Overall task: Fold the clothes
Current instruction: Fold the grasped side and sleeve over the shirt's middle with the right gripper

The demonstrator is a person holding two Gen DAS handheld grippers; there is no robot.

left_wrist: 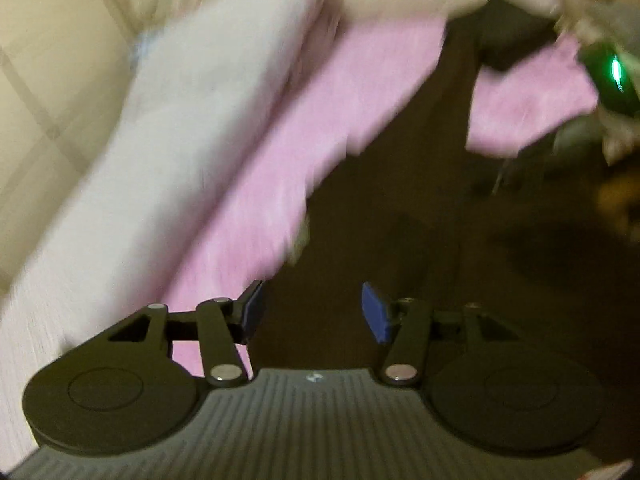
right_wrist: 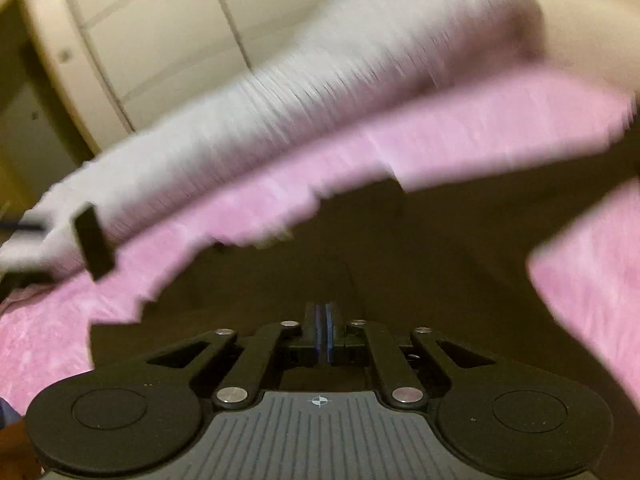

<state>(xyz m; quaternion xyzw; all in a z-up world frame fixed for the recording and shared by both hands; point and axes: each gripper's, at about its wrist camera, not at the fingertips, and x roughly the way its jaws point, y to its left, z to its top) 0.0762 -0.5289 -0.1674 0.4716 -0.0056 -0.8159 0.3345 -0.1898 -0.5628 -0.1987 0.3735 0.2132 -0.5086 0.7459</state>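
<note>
A pink fuzzy cloth [left_wrist: 256, 184] runs diagonally beside a white band of fabric [left_wrist: 168, 128], blurred by motion. My left gripper [left_wrist: 314, 313] is open, its blue pads [left_wrist: 254, 312] wide apart over the dark surface at the cloth's edge, with nothing between them. A second pink piece [left_wrist: 520, 112] lies at the upper right near the other gripper's body, which shows a green light [left_wrist: 614, 74]. In the right wrist view my right gripper [right_wrist: 323, 332] is shut, pads together, no cloth visible between them. The pink cloth [right_wrist: 440, 140] stretches ahead of it, with another pink part [right_wrist: 592, 280] on the right.
A dark brown surface [right_wrist: 400, 248] lies under both grippers. Cream cabinet panels [right_wrist: 160, 40] stand behind the white band [right_wrist: 300, 100]. A black gripper finger [right_wrist: 94, 240] shows at the left, over the white band.
</note>
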